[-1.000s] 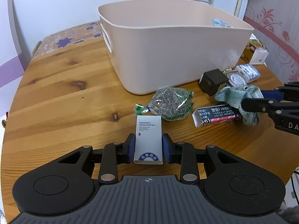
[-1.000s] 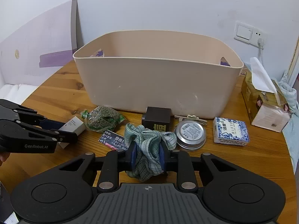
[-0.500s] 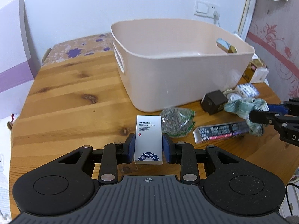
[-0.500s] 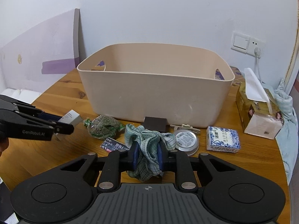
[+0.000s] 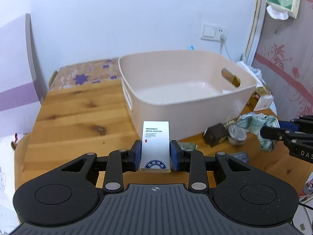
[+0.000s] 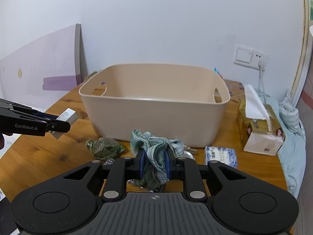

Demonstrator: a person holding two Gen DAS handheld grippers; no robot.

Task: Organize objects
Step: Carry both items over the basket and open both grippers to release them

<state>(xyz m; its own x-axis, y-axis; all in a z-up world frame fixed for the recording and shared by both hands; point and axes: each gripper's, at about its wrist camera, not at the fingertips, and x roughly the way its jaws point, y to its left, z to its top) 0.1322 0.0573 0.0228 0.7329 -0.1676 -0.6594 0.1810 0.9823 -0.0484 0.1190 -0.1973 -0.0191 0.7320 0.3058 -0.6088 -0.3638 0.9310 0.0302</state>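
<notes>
My left gripper (image 5: 155, 154) is shut on a small white hotel-supplies box (image 5: 156, 143) and holds it upright above the wooden table (image 5: 78, 117), in front of the beige plastic bin (image 5: 185, 90). In the right wrist view that box (image 6: 67, 115) shows at the left in the left gripper (image 6: 58, 126). My right gripper (image 6: 154, 165) is shut on a crumpled green checked cloth (image 6: 156, 150), lifted off the table before the bin (image 6: 154, 105). The left wrist view shows the cloth (image 5: 256, 125) hanging from the right gripper (image 5: 266, 132) at the right.
On the table before the bin lie a green packet of dried herbs (image 6: 105, 148), a dark small box (image 5: 216, 134), a round tin (image 5: 237, 135), a blue-patterned pack (image 6: 221, 155) and a flat dark pack (image 5: 241, 155). A tissue box (image 6: 260, 129) stands at the right.
Both grippers have risen with their loads; the white box and the cloth left the table, and the bin's inside has come into view.
</notes>
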